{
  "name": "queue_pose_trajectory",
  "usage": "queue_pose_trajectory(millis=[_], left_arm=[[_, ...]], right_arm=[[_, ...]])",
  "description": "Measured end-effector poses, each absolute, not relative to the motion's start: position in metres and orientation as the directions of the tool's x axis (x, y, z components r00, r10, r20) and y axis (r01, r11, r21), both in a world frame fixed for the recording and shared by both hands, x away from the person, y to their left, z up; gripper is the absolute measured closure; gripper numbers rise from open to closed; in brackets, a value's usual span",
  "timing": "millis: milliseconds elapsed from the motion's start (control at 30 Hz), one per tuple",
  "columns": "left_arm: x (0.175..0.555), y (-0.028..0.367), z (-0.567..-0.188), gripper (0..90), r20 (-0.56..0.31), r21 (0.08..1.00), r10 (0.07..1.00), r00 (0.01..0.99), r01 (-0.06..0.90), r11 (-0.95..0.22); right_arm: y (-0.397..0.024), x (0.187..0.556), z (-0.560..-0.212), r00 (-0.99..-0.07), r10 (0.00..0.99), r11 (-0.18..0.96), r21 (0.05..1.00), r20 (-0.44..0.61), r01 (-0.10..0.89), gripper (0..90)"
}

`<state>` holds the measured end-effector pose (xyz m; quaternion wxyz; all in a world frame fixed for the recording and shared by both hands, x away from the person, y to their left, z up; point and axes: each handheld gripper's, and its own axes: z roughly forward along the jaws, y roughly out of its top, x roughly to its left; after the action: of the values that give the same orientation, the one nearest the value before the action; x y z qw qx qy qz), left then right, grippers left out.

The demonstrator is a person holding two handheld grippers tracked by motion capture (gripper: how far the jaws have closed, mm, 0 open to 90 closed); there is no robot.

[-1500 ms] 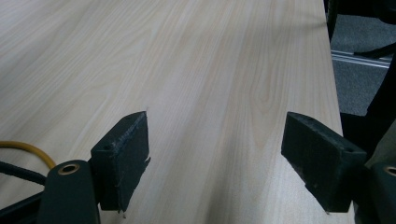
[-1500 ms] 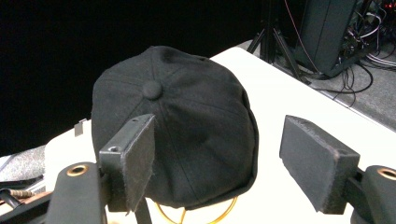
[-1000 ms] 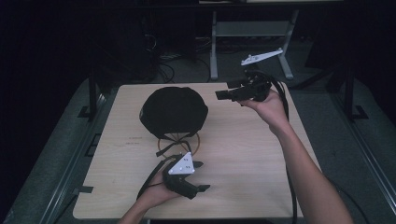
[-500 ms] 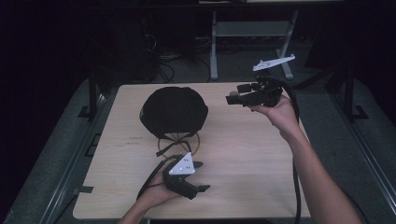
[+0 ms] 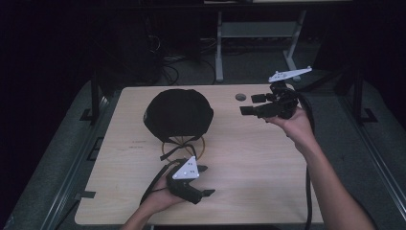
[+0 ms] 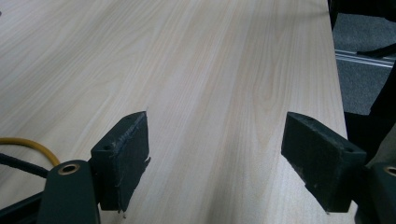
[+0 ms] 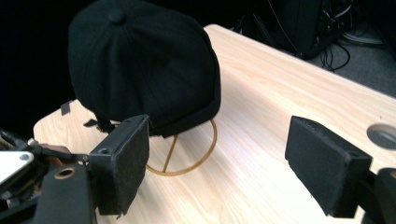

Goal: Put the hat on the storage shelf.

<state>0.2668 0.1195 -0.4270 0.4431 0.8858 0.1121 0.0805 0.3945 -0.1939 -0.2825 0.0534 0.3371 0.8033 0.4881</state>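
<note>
Pale wood table (image 5: 268, 167), dim room behind it; metal stand legs (image 5: 219, 48) and cables on the floor beyond. Black cap (image 5: 178, 112) sits on a yellow wire stand (image 5: 184, 146) at the table's far left-centre. Left gripper (image 5: 203, 181) rests low just in front of the cap, jaws wide apart, nothing between. Right gripper (image 5: 248, 104) held above the table, right of the cap, pointing at it; jaws have just been opening, empty.

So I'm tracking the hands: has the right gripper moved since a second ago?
Yes. The right gripper has shifted rightward, away from the black cap, toward the table's right edge.
</note>
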Motion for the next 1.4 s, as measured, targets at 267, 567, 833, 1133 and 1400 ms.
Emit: queue_pose_trajectory(millis=[267,567,833,1133,1400], left_arm=[[0.267,0.119,-0.428,22.8,0.042,0.803,0.27,0.962,0.128,-0.582],[0.267,0.12,-0.427,22.8,0.047,0.802,0.269,0.962,0.124,-0.585],[0.267,0.121,-0.427,22.8,0.04,0.805,0.274,0.961,0.131,-0.579],[0.267,0.121,-0.427,22.9,0.036,0.806,0.278,0.96,0.136,-0.576],[0.267,0.122,-0.427,22.9,0.038,0.808,0.28,0.959,0.136,-0.573]], right_arm=[[-0.208,0.387,-0.295,-0.757,0.606,0.289,0.819,0.244,0.496,20.8],[-0.221,0.378,-0.305,-0.745,0.621,0.28,0.818,0.244,0.502,20.7],[-0.228,0.372,-0.315,-0.74,0.625,0.283,0.811,0.249,0.512,20.3],[-0.235,0.364,-0.326,-0.733,0.63,0.281,0.804,0.257,0.524,20.1],[-0.243,0.356,-0.336,-0.724,0.637,0.274,0.799,0.266,0.535,20.0]])
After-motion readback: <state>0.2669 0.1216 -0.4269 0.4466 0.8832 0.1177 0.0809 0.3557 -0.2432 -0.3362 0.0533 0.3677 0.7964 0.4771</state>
